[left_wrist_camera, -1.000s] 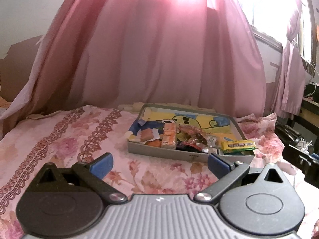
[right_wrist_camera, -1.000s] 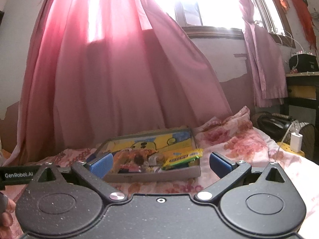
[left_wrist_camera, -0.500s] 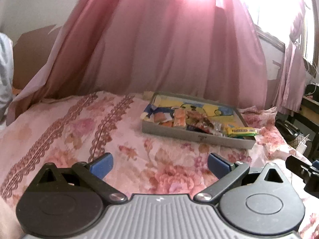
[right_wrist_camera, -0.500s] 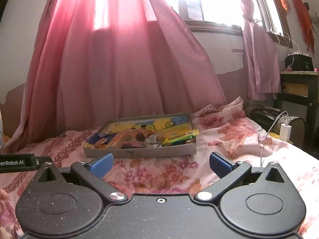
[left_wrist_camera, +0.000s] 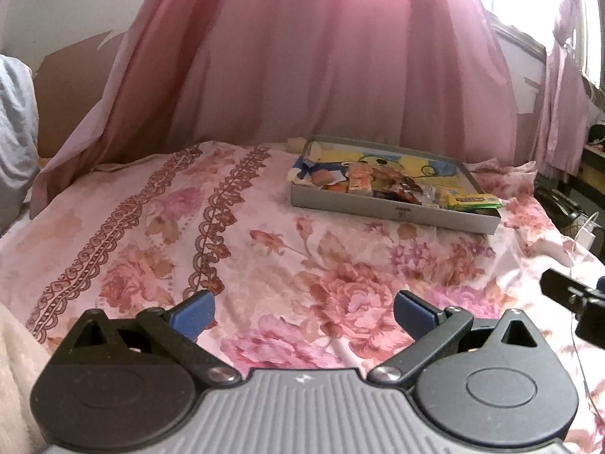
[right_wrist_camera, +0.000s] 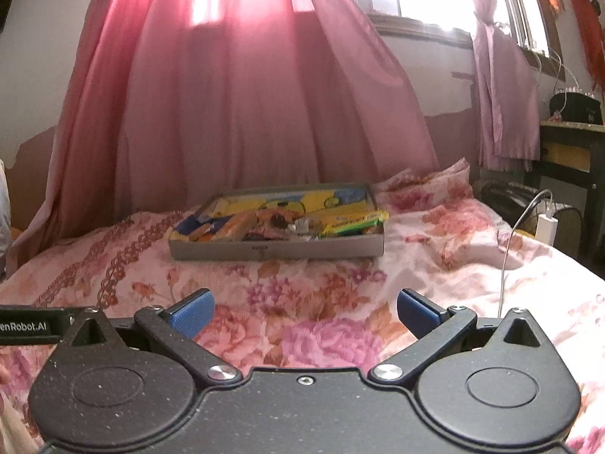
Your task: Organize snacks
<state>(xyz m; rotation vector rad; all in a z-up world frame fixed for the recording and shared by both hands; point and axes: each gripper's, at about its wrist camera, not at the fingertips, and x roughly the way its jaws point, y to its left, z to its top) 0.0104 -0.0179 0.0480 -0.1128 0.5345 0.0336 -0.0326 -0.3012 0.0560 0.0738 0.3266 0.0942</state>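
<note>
Both grippers, L [left_wrist_camera: 304, 314] & R [right_wrist_camera: 305, 312], spread wide, empty; snack tray [right_wrist_camera: 276, 251] well ahead.

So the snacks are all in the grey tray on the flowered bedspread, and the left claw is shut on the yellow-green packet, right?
Not quite. The left claw is open and holds nothing; the left wrist view shows the yellow-green packet lying in the grey tray on the flowered bedspread. The rest is right.

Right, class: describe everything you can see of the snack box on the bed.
The box is a shallow grey rectangular tray, seemingly cardboard, lidless, lying flat on the floral bedspread near the pink curtain. Its floor shows a yellow and blue cartoon print. Snacks crowd its near side: orange packets, dark wrappers, and a yellow-green pack at the right end. Neither tongs touch it.
</note>
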